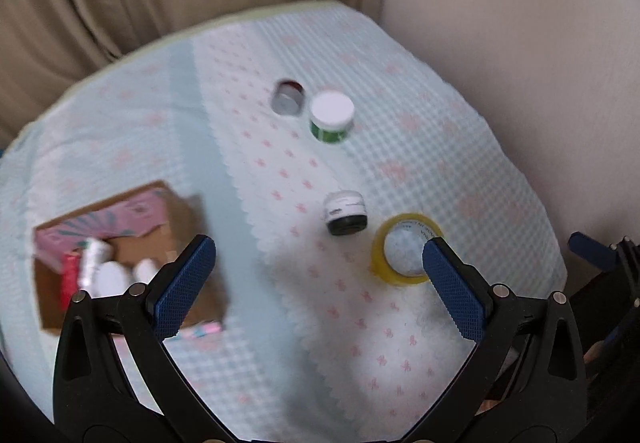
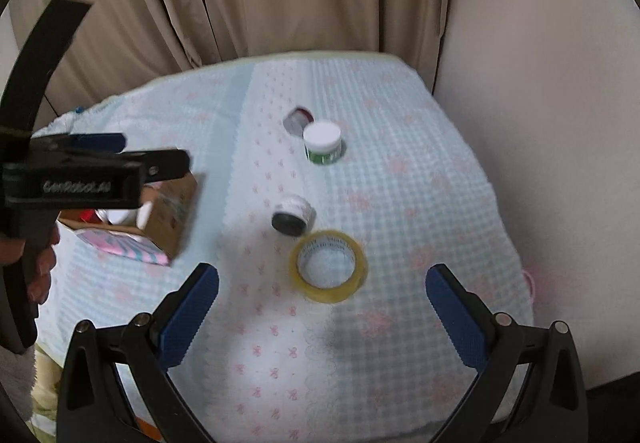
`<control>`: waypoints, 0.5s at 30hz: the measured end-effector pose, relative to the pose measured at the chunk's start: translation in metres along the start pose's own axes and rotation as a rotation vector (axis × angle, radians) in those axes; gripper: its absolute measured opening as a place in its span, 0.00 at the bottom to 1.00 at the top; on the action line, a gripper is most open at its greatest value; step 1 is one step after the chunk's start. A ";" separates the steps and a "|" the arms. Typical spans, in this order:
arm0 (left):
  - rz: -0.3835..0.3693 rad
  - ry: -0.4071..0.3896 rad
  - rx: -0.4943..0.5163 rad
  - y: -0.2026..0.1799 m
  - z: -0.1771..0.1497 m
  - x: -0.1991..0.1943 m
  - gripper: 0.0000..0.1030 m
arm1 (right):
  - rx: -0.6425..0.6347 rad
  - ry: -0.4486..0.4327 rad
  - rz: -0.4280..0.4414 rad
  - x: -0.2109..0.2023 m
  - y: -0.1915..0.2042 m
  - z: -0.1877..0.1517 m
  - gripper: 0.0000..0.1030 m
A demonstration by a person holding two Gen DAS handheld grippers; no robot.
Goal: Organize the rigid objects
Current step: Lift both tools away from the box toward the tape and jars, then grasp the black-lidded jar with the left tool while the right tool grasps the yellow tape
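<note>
Right wrist: tape roll (image 2: 329,269) — ahead, fingers (image 2: 191,317) spread

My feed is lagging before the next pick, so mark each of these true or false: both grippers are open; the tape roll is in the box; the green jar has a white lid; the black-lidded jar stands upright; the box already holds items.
1. Both grippers are open. True: the left gripper and right gripper both hold nothing, jaws spread.
2. The yellow tape roll is in the cardboard box. False: it lies flat on the tablecloth.
3. The green jar has a white lid. True.
4. The black-lidded jar stands upright. False: it lies tipped on its side.
5. The box already holds items. True: bottles show inside.
</note>
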State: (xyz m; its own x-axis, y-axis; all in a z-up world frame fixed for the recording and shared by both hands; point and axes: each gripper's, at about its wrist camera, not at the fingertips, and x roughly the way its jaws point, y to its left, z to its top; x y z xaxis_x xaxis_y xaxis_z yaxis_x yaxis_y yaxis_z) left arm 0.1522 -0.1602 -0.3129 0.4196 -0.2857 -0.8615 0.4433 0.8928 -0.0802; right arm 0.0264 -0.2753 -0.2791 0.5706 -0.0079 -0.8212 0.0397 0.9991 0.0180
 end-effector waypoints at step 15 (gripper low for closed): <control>-0.042 0.111 0.027 -0.012 -0.004 0.189 0.95 | -0.047 0.078 -0.018 0.173 -0.006 -0.061 1.00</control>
State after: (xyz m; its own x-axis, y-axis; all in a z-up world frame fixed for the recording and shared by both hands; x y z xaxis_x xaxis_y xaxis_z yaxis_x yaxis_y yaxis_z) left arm 0.2235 -0.2234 -0.4771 0.3102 -0.2812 -0.9081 0.4802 0.8708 -0.1056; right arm 0.0744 -0.2799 -0.4560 0.5043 -0.0241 -0.8632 0.0094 0.9997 -0.0224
